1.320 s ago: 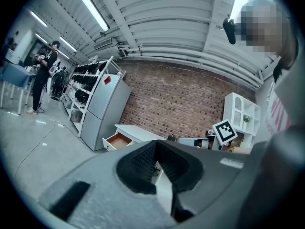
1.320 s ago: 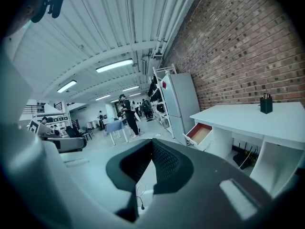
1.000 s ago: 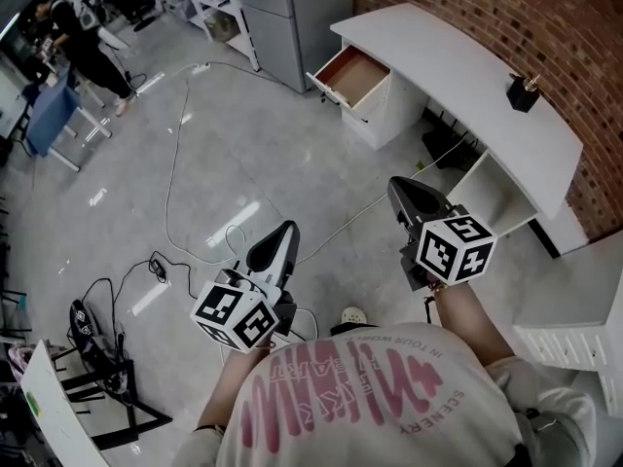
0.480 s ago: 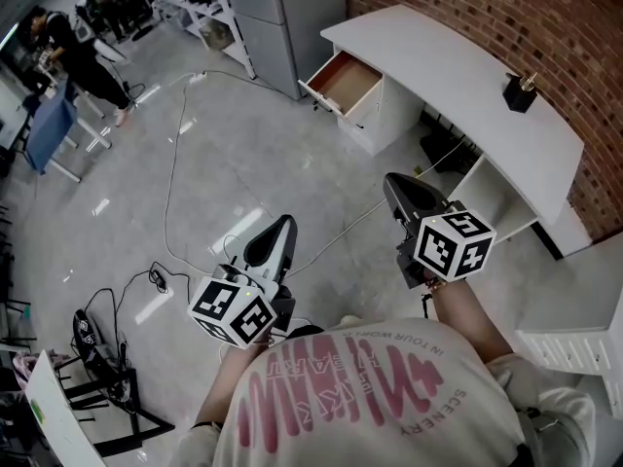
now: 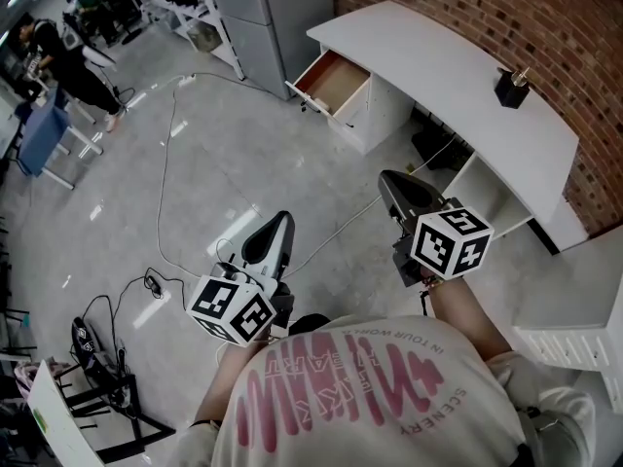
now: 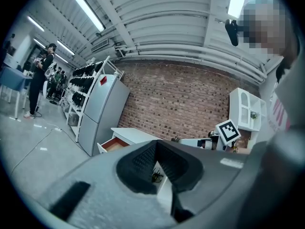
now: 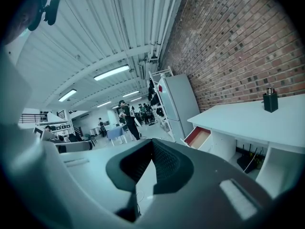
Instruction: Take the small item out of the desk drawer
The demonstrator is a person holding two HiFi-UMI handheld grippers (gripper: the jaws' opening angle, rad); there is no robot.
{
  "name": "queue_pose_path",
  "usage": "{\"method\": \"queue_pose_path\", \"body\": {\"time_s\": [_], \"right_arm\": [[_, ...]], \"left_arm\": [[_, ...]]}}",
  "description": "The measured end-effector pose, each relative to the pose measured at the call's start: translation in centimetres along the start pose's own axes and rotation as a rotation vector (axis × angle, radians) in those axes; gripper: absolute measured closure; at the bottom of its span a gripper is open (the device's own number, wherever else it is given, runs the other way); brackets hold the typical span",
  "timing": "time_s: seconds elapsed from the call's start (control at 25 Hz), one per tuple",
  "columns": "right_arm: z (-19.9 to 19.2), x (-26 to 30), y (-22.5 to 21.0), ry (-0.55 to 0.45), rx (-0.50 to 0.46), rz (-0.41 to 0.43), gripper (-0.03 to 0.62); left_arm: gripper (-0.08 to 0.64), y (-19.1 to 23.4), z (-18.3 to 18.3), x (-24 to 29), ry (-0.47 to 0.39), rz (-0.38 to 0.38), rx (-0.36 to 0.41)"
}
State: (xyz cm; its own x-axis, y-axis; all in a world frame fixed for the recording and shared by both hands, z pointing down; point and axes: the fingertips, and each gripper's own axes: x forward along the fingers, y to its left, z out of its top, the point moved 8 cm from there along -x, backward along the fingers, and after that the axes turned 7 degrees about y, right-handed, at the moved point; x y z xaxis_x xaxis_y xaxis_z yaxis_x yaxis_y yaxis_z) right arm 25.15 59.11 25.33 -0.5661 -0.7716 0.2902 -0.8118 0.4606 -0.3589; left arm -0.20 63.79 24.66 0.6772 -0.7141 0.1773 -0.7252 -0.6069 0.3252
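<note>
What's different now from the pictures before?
The person took a step, so the white desk and its open drawer slid slightly left in the head view. Nothing was grabbed or dropped. The left gripper and right gripper stay shut and empty, and the drawer stays open.

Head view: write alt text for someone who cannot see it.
A person seen from above holds a shut left claw and a shut right claw out over a grey floor, both empty and well short of the white desk by the brick wall. The desk's drawer stands open.
</note>
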Motion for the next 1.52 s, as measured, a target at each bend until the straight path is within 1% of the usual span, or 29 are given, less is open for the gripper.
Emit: {"method": "queue_pose_path", "body": {"time_s": [0.28,0.48,0.68,0.84,1.04,1.2,1.4,1.52], "right_arm": [[0.2,-0.1,-1.0,0.001,0.009,0.001,0.584],[-0.2,-1.3,-2.2,-0.019,0.048,-0.028,0.584],[-0.5,-2.3,-2.6,-0.033,0.078,-0.035,0.584],[-1.0,-2.1,-2.6,-0.020,0.075,-0.033,0.584],[-1.4,-0.5,-3.0,0.015,0.081,-0.034,0.584],[-0.6,1.6,-3.5,0.031,0.067,-0.033,0.584],[0.5,3.1,-4.6,0.029,0.037,-0.071,0.584],[1.4,4.0,-6.1,0.026,0.054,-0.095,0.584]], "left_arm": [[0.555,0.1,0.3,1.4,0.007,-0.002,-0.004],[0.555,0.1,0.3,1.8,0.038,0.011,0.005],[0.555,-0.6,0.9,1.7,0.017,-0.023,0.011],[0.555,-0.6,0.5,1.8,0.031,-0.020,0.008],[0.555,1.0,-0.3,2.1,0.044,-0.005,-0.025],[0.555,2.8,0.3,3.3,0.038,-0.006,-0.033],[0.555,4.8,1.3,6.3,0.031,-0.041,-0.041],[0.555,5.7,2.2,8.6,0.039,-0.077,-0.036]]}}
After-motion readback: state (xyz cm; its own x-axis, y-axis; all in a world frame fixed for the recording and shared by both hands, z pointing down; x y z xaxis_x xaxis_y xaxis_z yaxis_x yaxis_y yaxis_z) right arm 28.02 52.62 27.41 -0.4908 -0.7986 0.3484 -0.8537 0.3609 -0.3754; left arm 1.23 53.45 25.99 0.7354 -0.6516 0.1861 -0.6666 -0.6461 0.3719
